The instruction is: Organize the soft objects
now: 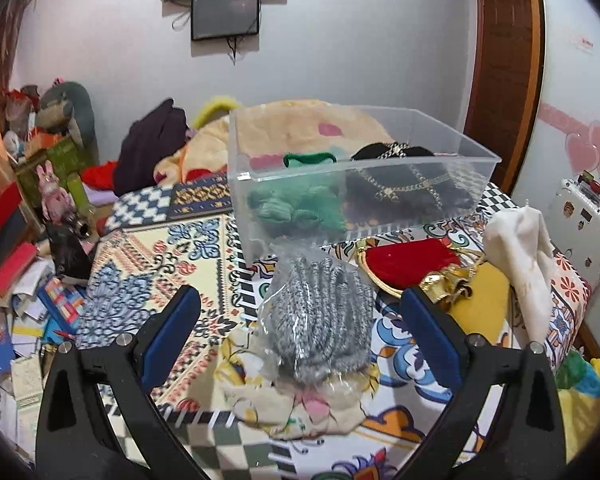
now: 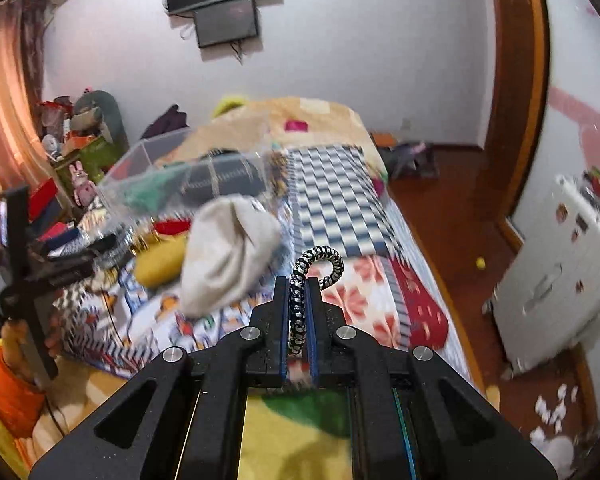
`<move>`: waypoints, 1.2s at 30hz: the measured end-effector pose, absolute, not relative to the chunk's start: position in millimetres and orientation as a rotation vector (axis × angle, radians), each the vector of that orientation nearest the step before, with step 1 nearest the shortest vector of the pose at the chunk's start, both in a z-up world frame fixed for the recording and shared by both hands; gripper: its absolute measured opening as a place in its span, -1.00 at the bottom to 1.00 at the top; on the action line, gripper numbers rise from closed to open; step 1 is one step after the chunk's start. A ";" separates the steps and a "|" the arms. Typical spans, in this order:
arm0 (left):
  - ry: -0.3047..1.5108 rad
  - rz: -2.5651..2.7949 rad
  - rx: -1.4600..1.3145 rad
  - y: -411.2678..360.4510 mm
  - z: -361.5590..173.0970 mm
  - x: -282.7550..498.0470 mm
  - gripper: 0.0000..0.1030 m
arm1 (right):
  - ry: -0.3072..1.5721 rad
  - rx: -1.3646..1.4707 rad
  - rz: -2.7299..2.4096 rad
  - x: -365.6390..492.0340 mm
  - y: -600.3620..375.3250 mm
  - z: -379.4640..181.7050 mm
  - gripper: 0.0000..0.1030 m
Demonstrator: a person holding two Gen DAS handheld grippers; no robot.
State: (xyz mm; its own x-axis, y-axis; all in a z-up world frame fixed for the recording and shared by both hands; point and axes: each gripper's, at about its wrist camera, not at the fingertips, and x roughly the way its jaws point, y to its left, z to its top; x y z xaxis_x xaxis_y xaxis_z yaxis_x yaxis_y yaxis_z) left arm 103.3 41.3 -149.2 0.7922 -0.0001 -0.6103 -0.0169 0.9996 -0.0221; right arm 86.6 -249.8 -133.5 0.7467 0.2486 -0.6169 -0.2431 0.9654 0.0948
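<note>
Here the right gripper (image 2: 300, 280) is clenched on a black-and-white braided cord (image 2: 300, 300) that curls above its tips. The left gripper (image 1: 300, 300) stands released around a clear bag of grey-speckled cords (image 1: 320, 312). Beyond lie a red pouch (image 1: 408, 258), a white cloth (image 1: 520, 256) and a clear plastic box (image 1: 252, 204) holding green knitwear (image 1: 296, 204), all on a patterned bedspread (image 1: 148, 264).

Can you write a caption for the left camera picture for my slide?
Open left tongs hover over a bagged grey knit bundle on the patterned bed, before a clear box.
</note>
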 end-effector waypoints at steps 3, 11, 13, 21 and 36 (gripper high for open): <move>0.680 0.007 -0.032 41.9 -157.1 108.4 0.81 | 0.657 0.016 0.304 94.8 -241.9 -127.9 -0.87; 0.727 -0.027 -0.069 42.8 -172.6 107.5 0.04 | 0.606 0.005 0.375 112.7 -215.6 -109.8 -0.87; 0.724 -0.029 -0.066 42.0 -170.7 103.8 -0.20 | 0.593 -0.002 0.386 117.3 -210.4 -106.6 -0.87; 0.656 -0.044 -0.106 44.2 -143.4 83.4 -0.45 | 0.547 0.017 0.449 137.9 -196.9 -94.0 -0.87; 0.519 -0.058 -0.050 38.0 -70.7 111.5 -0.53 | 0.501 -0.019 0.584 183.4 -153.5 -74.0 -0.87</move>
State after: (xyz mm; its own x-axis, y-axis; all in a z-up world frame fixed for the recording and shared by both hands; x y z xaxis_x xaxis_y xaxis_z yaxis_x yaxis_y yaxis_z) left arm 111.5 38.0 -70.7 0.8669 -0.0684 -0.4938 0.0430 0.9971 -0.0627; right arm 183.4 -153.5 -74.0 0.7182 0.5238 -0.4581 -0.5330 0.8373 0.1219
